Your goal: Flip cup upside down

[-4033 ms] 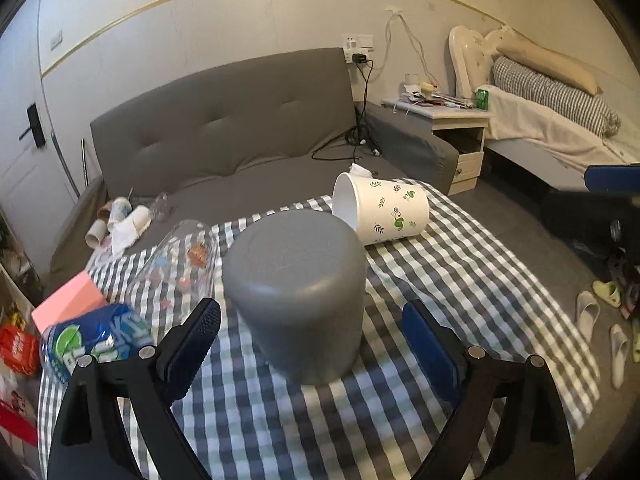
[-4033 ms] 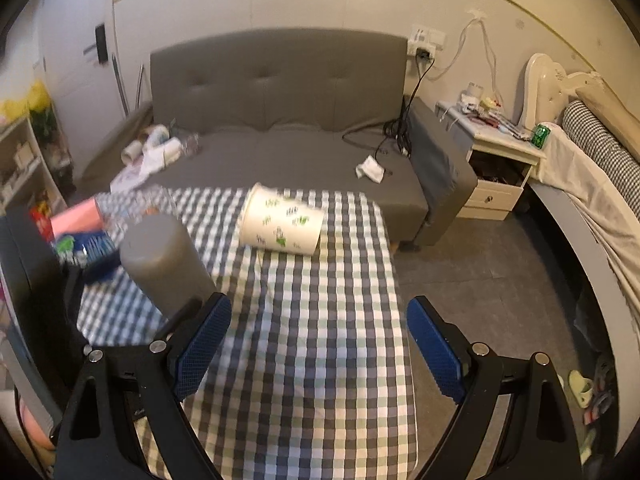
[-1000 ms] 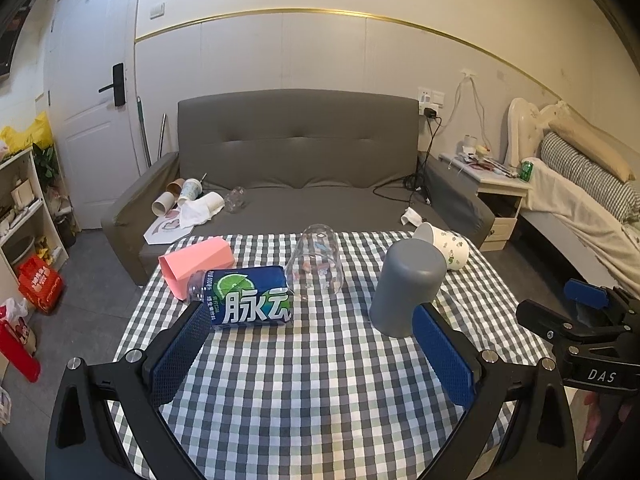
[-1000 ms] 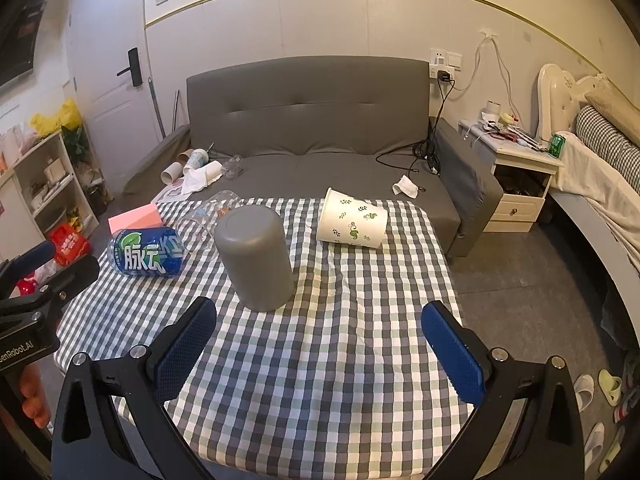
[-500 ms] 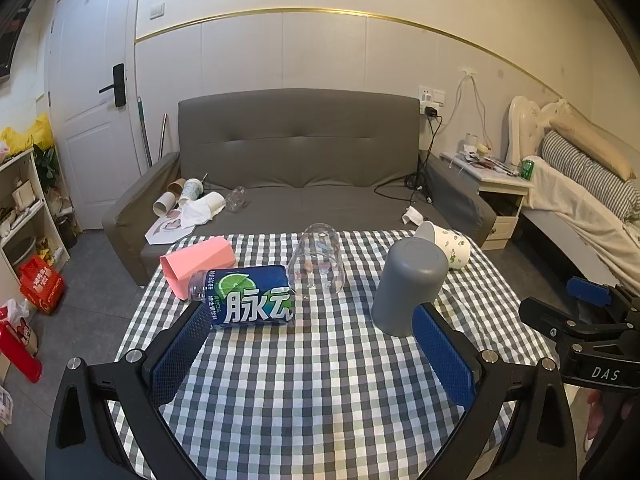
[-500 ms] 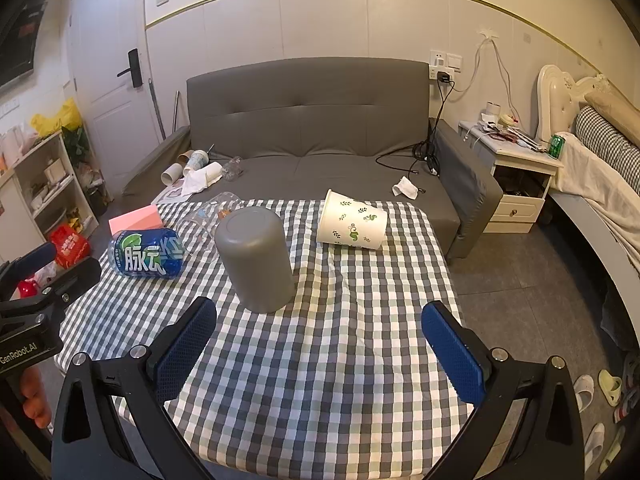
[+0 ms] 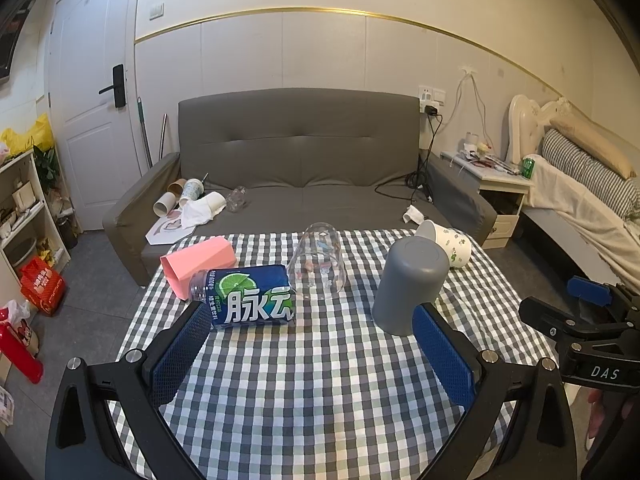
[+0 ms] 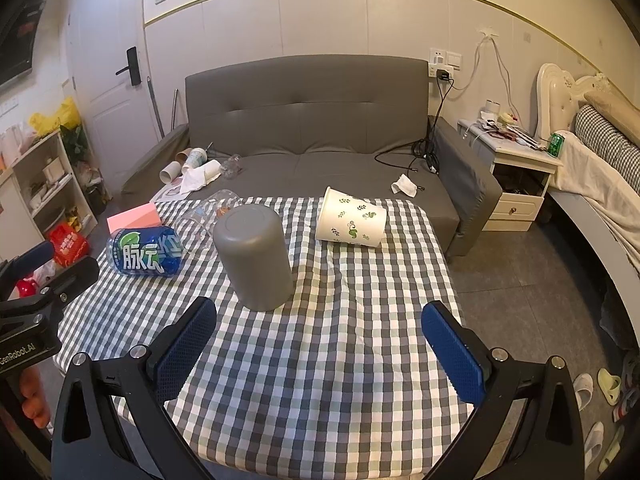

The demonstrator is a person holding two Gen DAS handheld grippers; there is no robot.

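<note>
Checked table (image 8: 320,360): only the right view shows slippers (image 8: 608,388) beside it.

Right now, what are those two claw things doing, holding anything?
Left gripper: open, holding nothing.
Right gripper: open, holding nothing.

Big white Chinese signs, "脉动", are printed on the blue label of the bottle (image 7: 248,298) that lies on its side near the left edge of the worktop (image 7: 320,380). Small print, "600", can just be made out beside the lime picture on it. The letters "DAS" are seen on the black body of the right tongs (image 7: 608,372). "GenRobot.AI" is written on the left tongs (image 8: 24,350), with its first letter cut off.
</note>
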